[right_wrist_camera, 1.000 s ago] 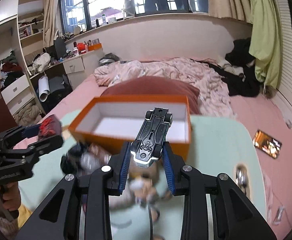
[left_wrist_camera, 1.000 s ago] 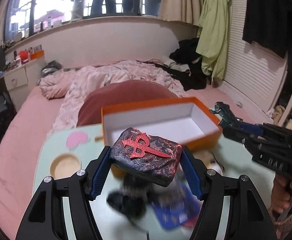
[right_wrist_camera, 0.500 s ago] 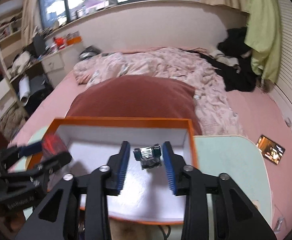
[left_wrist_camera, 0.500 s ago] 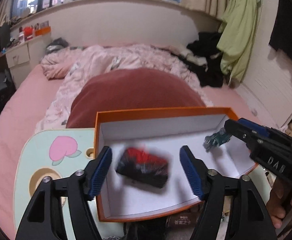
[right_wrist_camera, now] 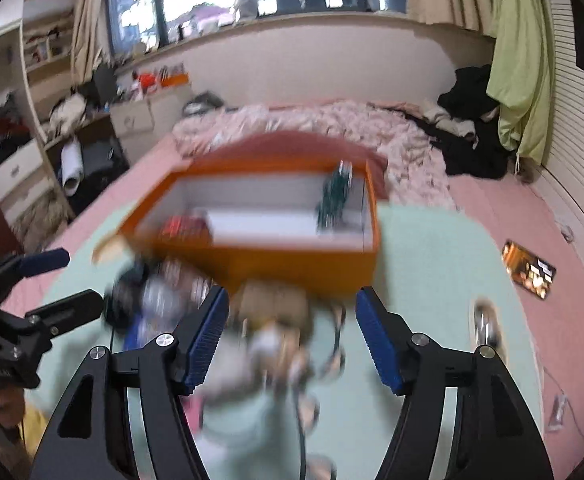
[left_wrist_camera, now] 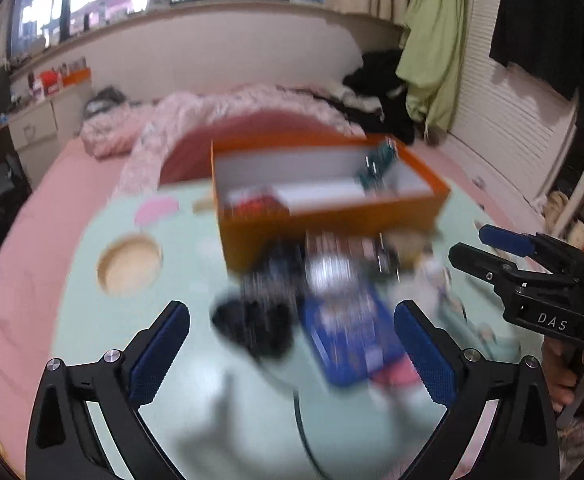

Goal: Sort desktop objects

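Behind the pale green desk (left_wrist_camera: 103, 320) lies a pink bed (right_wrist_camera: 504, 208). On the desk stands an orange cardboard box with white inside (left_wrist_camera: 332, 228), holding a red-and-black block (left_wrist_camera: 251, 204) at its left end and a dark green toy car (right_wrist_camera: 334, 196) at its right. Both the left hand-held gripper (left_wrist_camera: 292, 356) and the right hand-held gripper (right_wrist_camera: 289, 334) are opening, empty, above blurred clutter.

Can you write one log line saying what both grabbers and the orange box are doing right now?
left gripper: opening, nothing between jaws | right gripper: opening, nothing between jaws | orange box: holds red-and-dark block, toy car | picture: blurred
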`<state>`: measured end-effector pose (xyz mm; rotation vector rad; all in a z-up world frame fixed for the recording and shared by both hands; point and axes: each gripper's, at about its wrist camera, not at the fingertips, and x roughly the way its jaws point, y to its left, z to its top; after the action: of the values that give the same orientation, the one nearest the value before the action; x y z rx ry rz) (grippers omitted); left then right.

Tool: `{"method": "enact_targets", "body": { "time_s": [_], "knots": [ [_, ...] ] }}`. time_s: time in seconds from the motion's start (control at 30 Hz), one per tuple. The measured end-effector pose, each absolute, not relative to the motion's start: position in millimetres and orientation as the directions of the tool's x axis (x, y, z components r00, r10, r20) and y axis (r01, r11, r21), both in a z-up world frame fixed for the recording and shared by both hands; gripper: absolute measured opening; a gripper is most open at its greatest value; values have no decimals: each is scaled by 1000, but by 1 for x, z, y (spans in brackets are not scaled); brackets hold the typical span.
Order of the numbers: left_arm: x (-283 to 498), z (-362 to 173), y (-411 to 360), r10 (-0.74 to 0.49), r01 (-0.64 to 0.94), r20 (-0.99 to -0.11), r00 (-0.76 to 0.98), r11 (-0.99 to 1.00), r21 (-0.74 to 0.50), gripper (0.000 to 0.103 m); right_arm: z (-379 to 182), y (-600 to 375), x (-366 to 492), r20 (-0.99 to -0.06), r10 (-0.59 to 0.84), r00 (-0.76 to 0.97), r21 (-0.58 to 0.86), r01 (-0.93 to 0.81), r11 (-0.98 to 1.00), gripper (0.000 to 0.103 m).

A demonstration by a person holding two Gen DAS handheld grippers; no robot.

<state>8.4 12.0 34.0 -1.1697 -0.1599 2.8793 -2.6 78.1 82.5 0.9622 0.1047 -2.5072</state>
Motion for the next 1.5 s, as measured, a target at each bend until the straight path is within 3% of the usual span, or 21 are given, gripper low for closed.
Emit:
{"method": "enact_targets", "body": {
  "time_s": [0.27, 0.33, 0.47, 1.5],
  "knots": [
    [26, -12, 23, 17, 57, -757, -654, -996, -72, 102, 31, 90, 34, -751, -289, -594, 19, 418, -908, 67],
    [22, -15, 25, -14, 68, -766, -643, -997, -39, 102, 28, 87, 40, -731, -267, -627, -34, 425, -904, 78],
    [22, -19, 27, -36, 64, -763, -645, -998, -7, 103, 20, 87, 32, -743, -291, -602, -7, 442, -897, 103],
    [23, -17, 25, -33, 60, -756, -653, -998, -8, 103, 19, 88, 34, -726, -311, -613, -4, 457, -890, 103]
  ]
}}
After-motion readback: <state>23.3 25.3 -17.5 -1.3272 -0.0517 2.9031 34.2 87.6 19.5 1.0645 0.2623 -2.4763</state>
